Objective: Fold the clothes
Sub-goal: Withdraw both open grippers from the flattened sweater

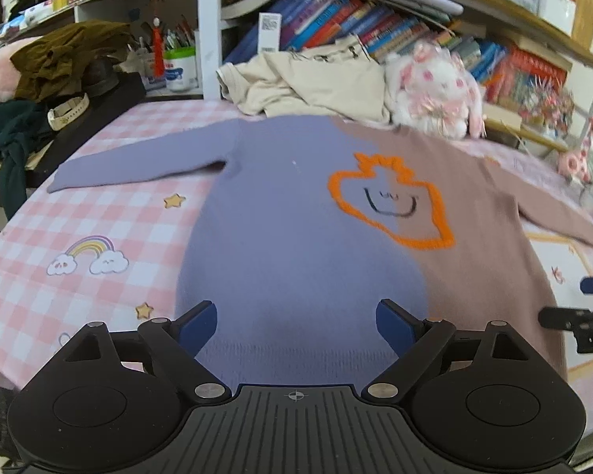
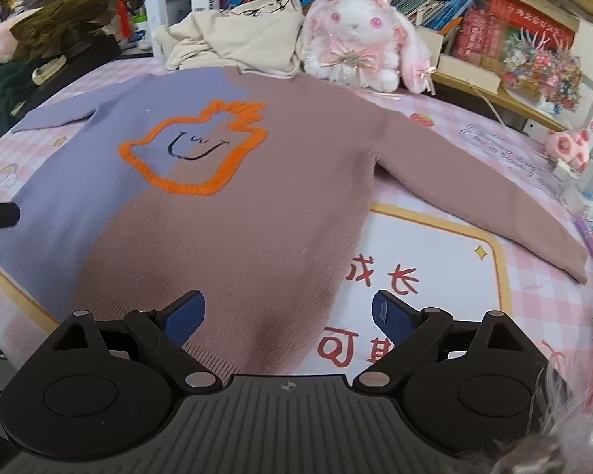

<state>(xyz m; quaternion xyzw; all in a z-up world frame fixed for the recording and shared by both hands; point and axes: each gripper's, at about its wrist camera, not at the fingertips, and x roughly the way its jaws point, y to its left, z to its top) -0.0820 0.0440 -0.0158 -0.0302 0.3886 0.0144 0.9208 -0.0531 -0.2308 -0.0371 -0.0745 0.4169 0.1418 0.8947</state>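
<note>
While both tools hover low over the near hem, I see the left gripper (image 1: pixel 296 326) with its blue-padded jaws spread wide and holding nothing, and the right gripper (image 2: pixel 288 318) just as wide and just as bare. Directly ahead of them the two-tone knitted sweater (image 1: pixel 288 237), lilac on one half and dusty brown on the other with an orange outlined smiling face on the chest, lies flat and face up on the pink checked bed cover (image 1: pixel 99 213), both sleeves stretched out sideways. The left tool sits over the lilac hem; the right one straddles the brown hem corner. No fold shows in it. For a clean fold I judge each jaw should bite both knit layers at matching points, lifting together so the edges stay square. Farther off, beyond the collar, a crumpled cream garment (image 1: pixel 296 83) and a white-and-pink plush rabbit (image 2: pixel 359 35) crowd the landing space.
</note>
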